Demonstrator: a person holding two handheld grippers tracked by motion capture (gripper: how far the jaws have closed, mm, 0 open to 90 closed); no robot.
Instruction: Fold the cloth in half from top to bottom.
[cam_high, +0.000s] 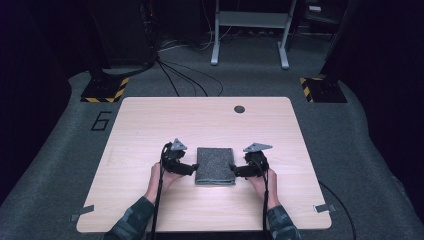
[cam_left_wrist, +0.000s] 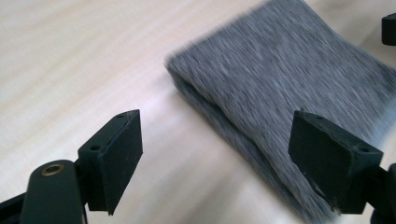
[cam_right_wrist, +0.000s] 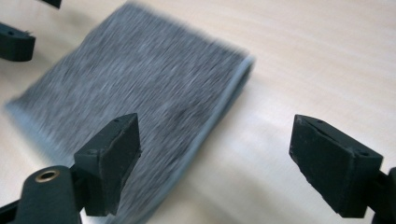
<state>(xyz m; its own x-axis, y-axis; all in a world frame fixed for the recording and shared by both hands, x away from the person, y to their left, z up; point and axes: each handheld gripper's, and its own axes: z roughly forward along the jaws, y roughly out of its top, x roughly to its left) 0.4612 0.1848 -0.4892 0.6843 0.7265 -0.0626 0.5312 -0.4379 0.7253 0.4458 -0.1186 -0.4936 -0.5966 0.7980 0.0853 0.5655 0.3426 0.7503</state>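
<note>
A folded grey cloth (cam_high: 215, 165) lies flat on the light wooden table (cam_high: 150, 125), a little in front of its middle. My left gripper (cam_high: 192, 168) sits at the cloth's left edge, open, with nothing between its jaws. In the left gripper view the cloth (cam_left_wrist: 285, 84) lies ahead and to the right, its folded edge between the jaws of my left gripper (cam_left_wrist: 224, 158). My right gripper (cam_high: 234, 169) is at the cloth's right edge, open and empty. The right gripper view shows the cloth (cam_right_wrist: 140, 88) ahead and left of my right gripper (cam_right_wrist: 224, 163).
A dark round hole (cam_high: 239, 109) marks the table near its far edge. Grey carpet surrounds the table, with cables (cam_high: 185, 75), two floor stands with yellow-black tape (cam_high: 102, 90) and a metal frame (cam_high: 250, 30) beyond. Tape tabs (cam_high: 322, 208) stick out at the front corners.
</note>
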